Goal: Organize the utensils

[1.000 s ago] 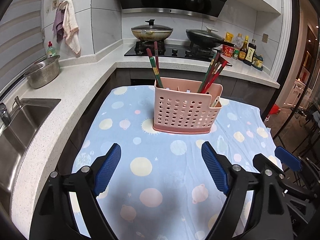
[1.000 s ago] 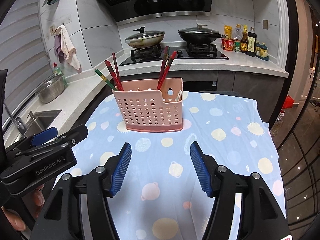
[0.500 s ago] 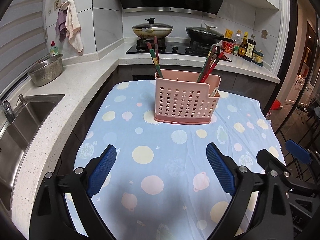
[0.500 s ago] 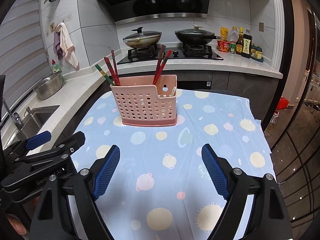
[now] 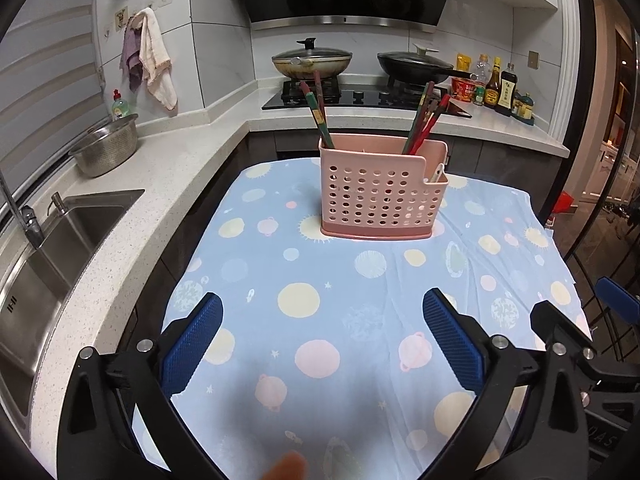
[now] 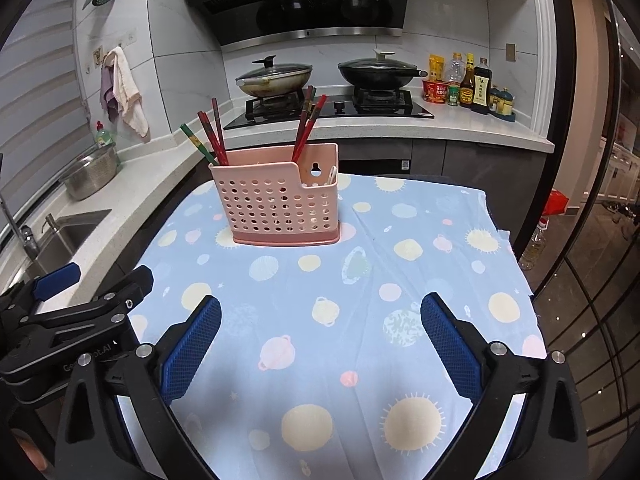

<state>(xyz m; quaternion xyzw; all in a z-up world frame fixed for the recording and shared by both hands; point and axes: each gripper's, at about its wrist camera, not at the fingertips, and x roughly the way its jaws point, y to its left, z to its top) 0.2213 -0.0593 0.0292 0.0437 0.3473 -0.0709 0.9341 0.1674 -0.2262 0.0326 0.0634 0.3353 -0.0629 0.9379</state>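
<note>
A pink perforated utensil holder stands upright on the blue patterned tablecloth; it also shows in the right wrist view. Red and green chopsticks lean in its left compartment, more chopsticks in the middle, and a white utensil in the low right pocket. My left gripper is open and empty, well short of the holder. My right gripper is open and empty, equally far back. The left gripper's body shows at the right view's left edge.
A white counter with a sink and a steel colander runs along the left. A stove with two lidded pans and sauce bottles is behind. The table's right edge drops to the floor.
Both grippers have pulled back and up from the holder, which looks smaller now. Both jaws have opened wider. The holder and its chopsticks have not moved.
</note>
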